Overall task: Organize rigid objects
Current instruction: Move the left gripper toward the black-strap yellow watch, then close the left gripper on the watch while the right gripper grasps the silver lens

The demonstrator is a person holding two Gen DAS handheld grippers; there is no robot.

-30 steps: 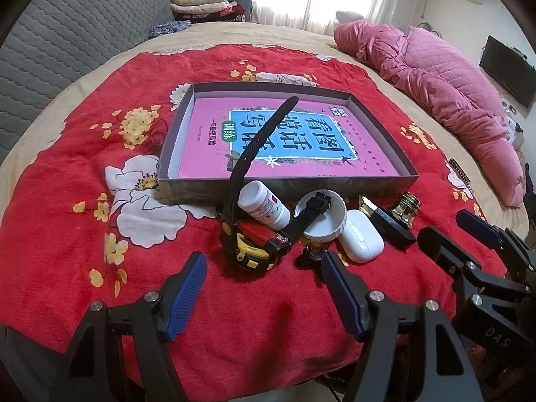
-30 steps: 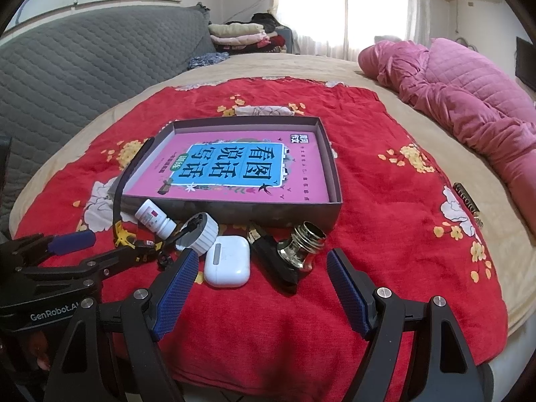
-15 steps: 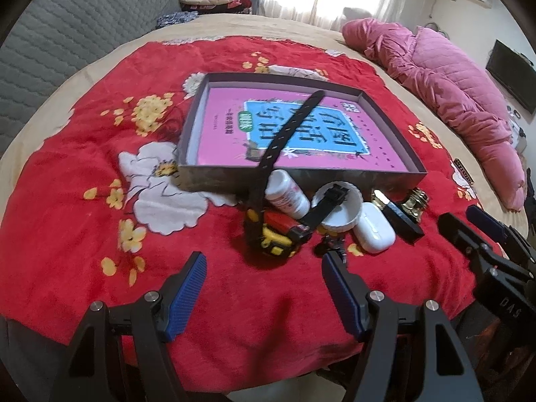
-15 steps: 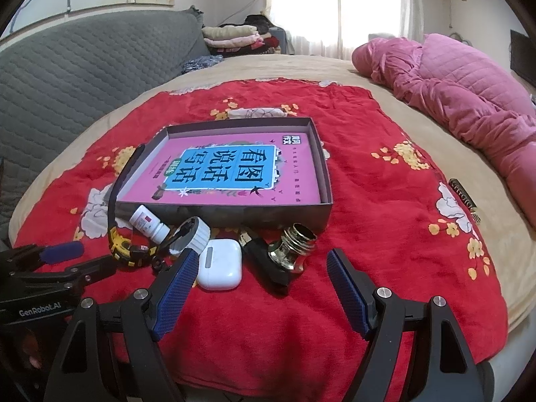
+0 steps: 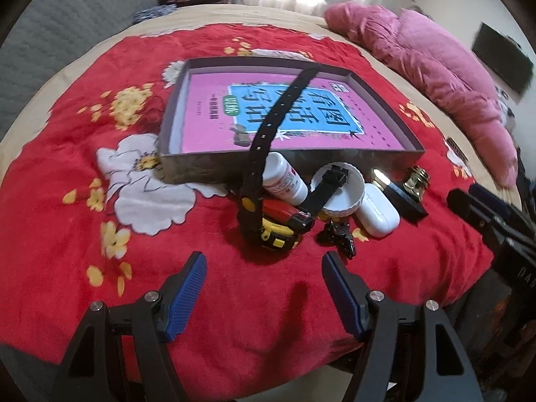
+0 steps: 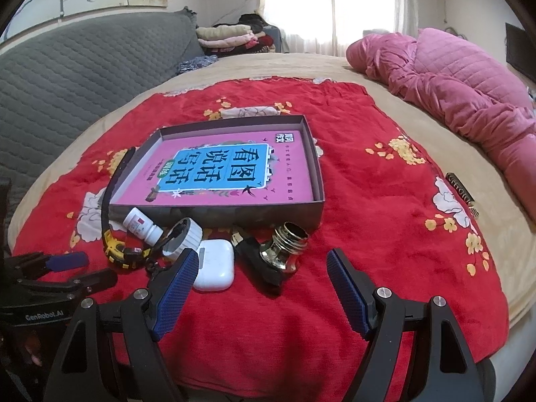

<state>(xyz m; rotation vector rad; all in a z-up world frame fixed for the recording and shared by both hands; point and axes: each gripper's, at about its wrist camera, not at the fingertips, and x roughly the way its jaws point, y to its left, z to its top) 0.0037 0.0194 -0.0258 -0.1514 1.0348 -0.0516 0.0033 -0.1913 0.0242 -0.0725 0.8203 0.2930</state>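
Risk: both grippers, left (image 5: 264, 278) and right (image 6: 261, 273), gape wide and empty; the strap (image 5: 284, 107) overhanging the tray (image 5: 207, 167) could snag neighbouring items during lifting.

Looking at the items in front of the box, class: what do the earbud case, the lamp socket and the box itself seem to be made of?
Earbud case: likely glossy white plastic, smooth with rounded corners.
Lamp socket: probably metal, brass-coloured and shiny, with threaded ridges.
Box: seemingly cardboard, with thin, matte grey walls and sharp folded corners.
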